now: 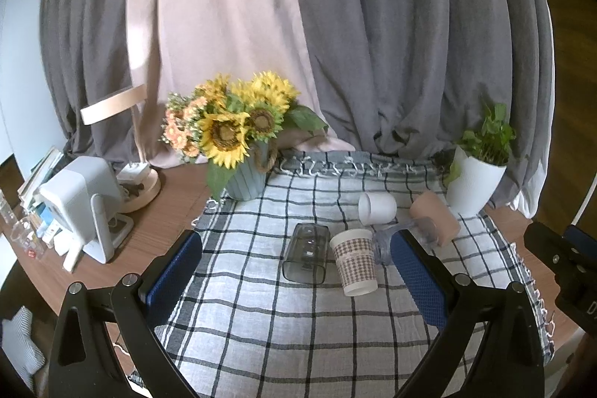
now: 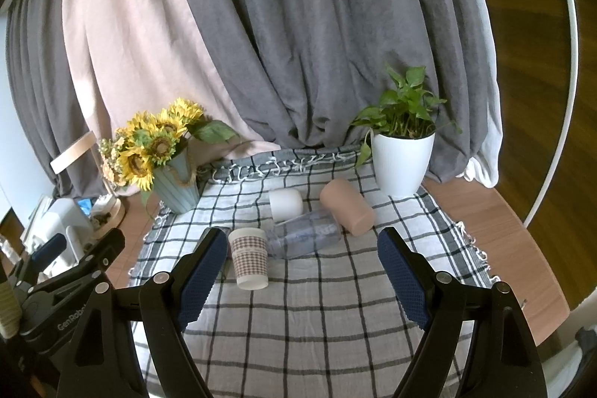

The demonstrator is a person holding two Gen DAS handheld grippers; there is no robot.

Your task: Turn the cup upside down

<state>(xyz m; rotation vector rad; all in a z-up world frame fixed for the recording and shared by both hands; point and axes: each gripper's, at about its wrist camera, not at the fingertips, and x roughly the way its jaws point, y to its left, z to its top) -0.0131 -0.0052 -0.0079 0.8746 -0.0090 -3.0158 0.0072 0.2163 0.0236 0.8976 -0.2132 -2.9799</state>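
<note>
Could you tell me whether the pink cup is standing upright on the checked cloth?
No, the pink cup lies on its side on the checked cloth, near the white plant pot.

Both wrist cameras look forward and slightly down along their blue-padded fingers point(image 1: 175, 271) point(image 2: 201, 271) toward the grey curtain point(image 1: 410, 43) point(image 2: 298, 25). Both views share the checked cloth point(image 1: 280, 323) point(image 2: 317, 316) beyond the fingertips, seen from close range; the left camera sits further left.

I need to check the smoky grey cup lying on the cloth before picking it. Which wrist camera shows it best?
The left wrist view: the smoky grey cup lies in full sight on its side, beside the checked paper cup. In the right wrist view only a sliver shows, hidden behind the right gripper's left finger.
</note>
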